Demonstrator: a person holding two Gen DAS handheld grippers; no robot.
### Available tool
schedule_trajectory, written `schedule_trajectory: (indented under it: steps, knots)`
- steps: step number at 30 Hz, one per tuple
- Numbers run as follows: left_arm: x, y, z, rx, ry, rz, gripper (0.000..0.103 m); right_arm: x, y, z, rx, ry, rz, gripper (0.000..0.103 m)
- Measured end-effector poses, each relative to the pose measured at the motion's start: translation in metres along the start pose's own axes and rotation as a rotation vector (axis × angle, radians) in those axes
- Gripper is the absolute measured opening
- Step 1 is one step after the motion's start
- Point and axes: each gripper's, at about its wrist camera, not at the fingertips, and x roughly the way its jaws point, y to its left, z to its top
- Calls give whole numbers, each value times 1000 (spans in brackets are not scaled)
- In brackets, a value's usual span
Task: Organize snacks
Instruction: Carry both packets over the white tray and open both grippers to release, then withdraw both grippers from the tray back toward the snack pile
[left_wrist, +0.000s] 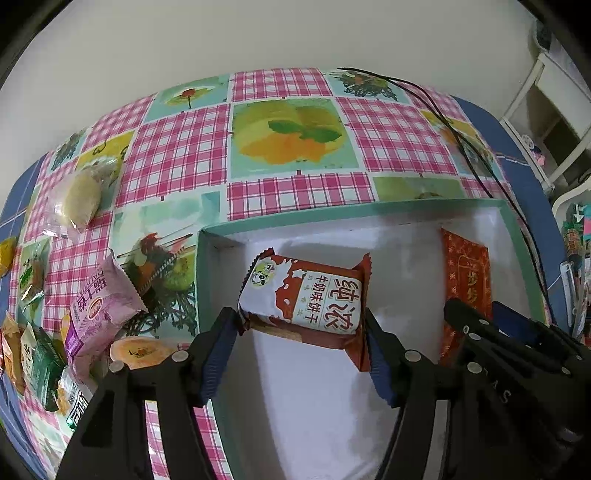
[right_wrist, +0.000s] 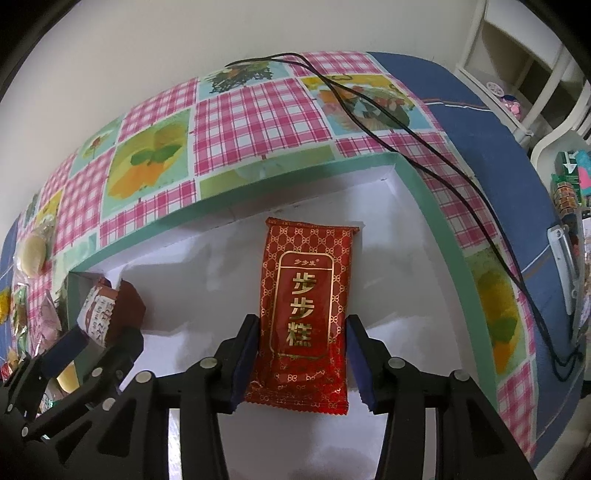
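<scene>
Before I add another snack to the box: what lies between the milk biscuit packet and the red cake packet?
Only bare white box floor separates the milk biscuit packet from the red cake packet, clearest in the right wrist view.

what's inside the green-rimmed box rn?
Two packets in the box: a red one between the right gripper's jaws, a brown-and-white biscuit pack between the left gripper's. Near floor hidden by grippers.
</scene>
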Motion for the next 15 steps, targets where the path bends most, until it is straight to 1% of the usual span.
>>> schedule_trajectory:
  steps: [1,3,5,13,15]
  knots:
    - [-1,1,0,-4,0,-3,70,-1,1,2,3,1,-8,56]
    - [-5,4,1,-14,0,-18,74,-5,0,4,7,-1,-12,58]
    - [-9,5,2,-17,2,-24,74,-9,-2,6,11,-5,-9,59]
    - [-21,13,4,-43,22,-17,81,-24,-3,7,4,-6,1,69]
    - [-22,15,3,-49,26,-7,85,-25,-4,0,-4,-4,-4,69]
